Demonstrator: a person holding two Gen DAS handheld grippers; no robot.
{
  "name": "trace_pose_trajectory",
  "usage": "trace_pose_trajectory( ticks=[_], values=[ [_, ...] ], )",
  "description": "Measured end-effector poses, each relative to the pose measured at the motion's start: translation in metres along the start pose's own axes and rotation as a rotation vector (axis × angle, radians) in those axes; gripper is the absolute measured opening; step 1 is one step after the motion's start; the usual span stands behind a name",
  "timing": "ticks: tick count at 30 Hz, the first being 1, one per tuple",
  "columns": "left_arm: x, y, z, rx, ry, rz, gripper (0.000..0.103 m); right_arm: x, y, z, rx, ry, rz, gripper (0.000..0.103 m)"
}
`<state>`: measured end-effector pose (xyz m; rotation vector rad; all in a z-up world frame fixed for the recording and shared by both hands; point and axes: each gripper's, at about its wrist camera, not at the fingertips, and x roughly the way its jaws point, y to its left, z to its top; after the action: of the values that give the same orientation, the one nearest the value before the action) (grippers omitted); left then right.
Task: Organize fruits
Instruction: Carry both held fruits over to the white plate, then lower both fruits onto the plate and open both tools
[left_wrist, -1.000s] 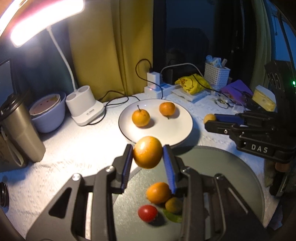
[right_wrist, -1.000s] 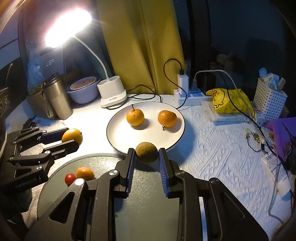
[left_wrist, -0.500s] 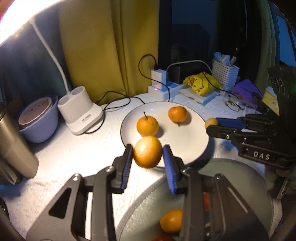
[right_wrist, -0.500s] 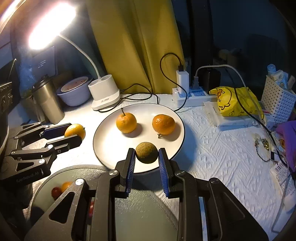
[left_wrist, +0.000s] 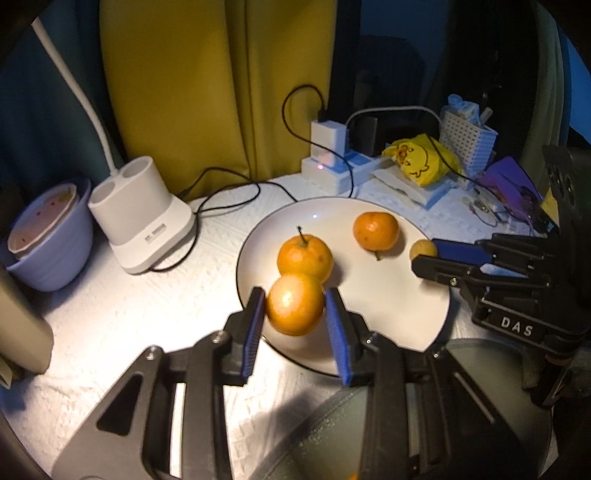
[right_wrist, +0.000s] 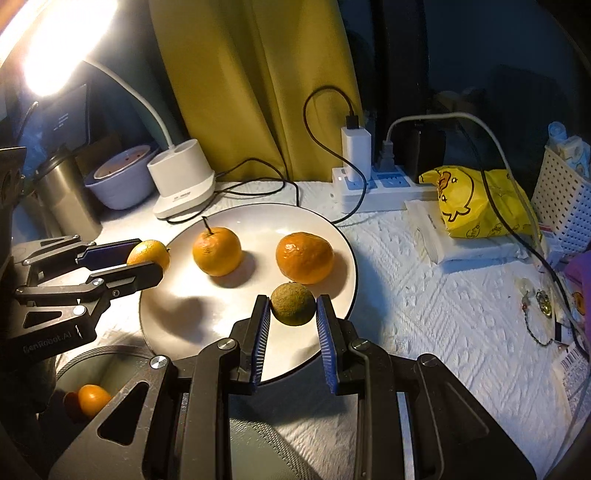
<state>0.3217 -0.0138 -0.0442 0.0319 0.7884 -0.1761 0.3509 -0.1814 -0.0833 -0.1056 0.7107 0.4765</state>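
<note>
**Orange and green fruit held over the white plate**

Orange was the fruit in my left gripper (left_wrist: 295, 308): a round orange (left_wrist: 294, 304), pinched between the blue pads with both pads pressing on its sides. It hung over the near-left rim of the white plate (left_wrist: 388, 295), just in front of the stemmed orange (left_wrist: 304, 256) lying there. A second orange (left_wrist: 375, 230) lay toward the plate's far side.

My right gripper (right_wrist: 293, 310) was closed on a dull green-brown fruit (right_wrist: 293, 303), gripped at its sides, over the near-right edge of the same plate. From that view the left gripper's orange showed at the plate's left rim.

The plate sat mid-desk on the white cloth (right_wrist: 443, 288). At the desk's near edge stood a grey round tray (right_wrist: 85, 363) with a small orange fruit (right_wrist: 92, 398) in it. The lamp base (left_wrist: 142, 218) and a lilac bowl (left_wrist: 48, 236) stood toward the far-left corner.
</note>
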Motion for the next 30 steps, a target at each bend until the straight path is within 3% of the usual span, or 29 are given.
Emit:
trace_pose_trajectory(
  ticks=[12, 30],
  values=[
    [0.011, 0.005, 0.000, -0.032, 0.016, -0.015, 0.035, 0.005, -0.006, -0.001, 0.020, 0.007, -0.007, 0.028],
    [-0.041, 0.004, -0.006, -0.062, -0.062, -0.014, 0.041, -0.027, 0.014, 0.003, -0.007, -0.040, -0.014, 0.028]
  ],
)
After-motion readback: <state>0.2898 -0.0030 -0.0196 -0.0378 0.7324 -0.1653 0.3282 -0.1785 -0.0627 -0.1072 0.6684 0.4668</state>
